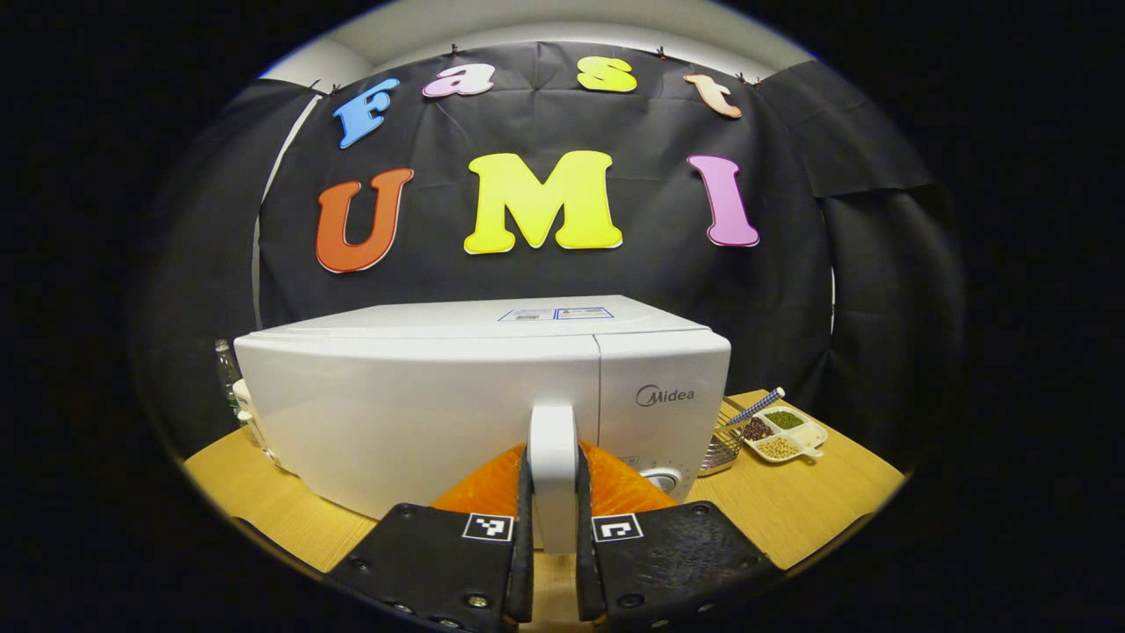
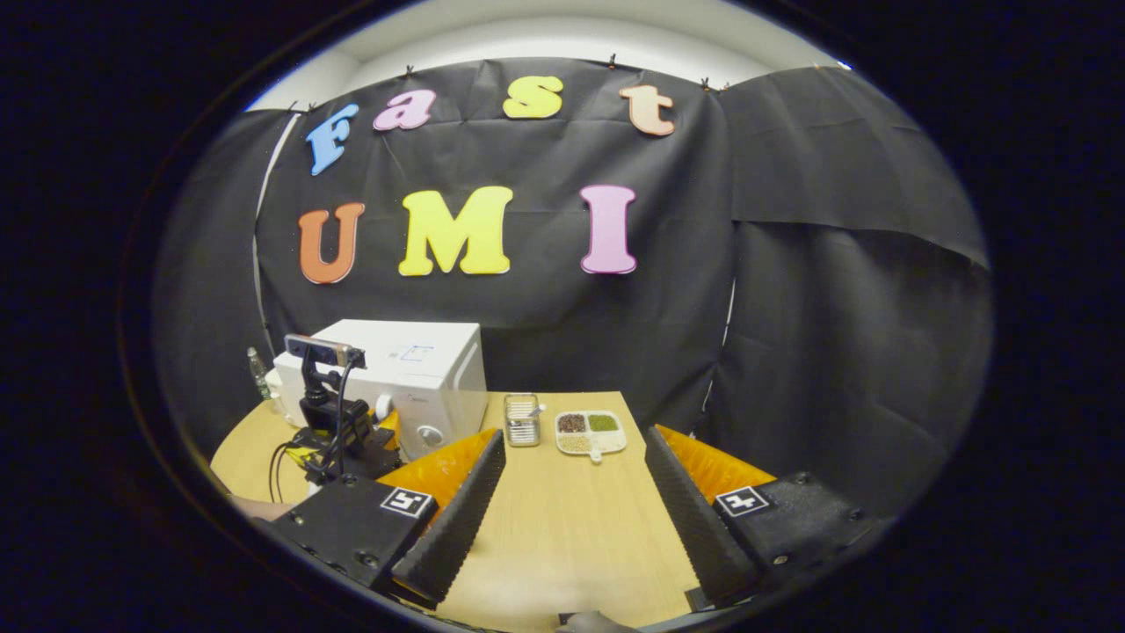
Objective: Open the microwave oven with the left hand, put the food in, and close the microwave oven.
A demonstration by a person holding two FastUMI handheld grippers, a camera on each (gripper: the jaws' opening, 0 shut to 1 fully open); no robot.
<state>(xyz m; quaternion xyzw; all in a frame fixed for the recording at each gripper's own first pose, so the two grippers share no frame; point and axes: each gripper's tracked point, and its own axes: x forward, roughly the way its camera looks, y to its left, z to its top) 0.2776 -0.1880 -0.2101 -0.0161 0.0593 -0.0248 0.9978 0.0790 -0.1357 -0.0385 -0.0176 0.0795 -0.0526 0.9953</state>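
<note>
**Fingers clamped on the microwave door handle**

Fingers of the left gripper (image 1: pixel 554 527) are closed onto the white upright door handle (image 1: pixel 553 457) of the white boxy microwave oven (image 1: pixel 422 404), one on each side and pressing it. The door looks shut, flush with the front. The microwave stands on the light wooden table (image 1: pixel 817 501), toward its left side.

Fingers of the right gripper (image 2: pixel 576 510) are spread wide and hold nothing, hovering over the bare table.

From the right gripper view, the left gripper (image 2: pixel 338 431) is seen farther off against the microwave front, its camera mast hiding the handle. That view also shows a small wire basket (image 2: pixel 522 431) and, just beside it, a white divided dish of beans and grains (image 2: pixel 591 432). In the left gripper view both sit right of the microwave, with the basket partly hidden behind it.

A clear bottle (image 1: pixel 227 369) at the microwave's far left is partly hidden.
</note>
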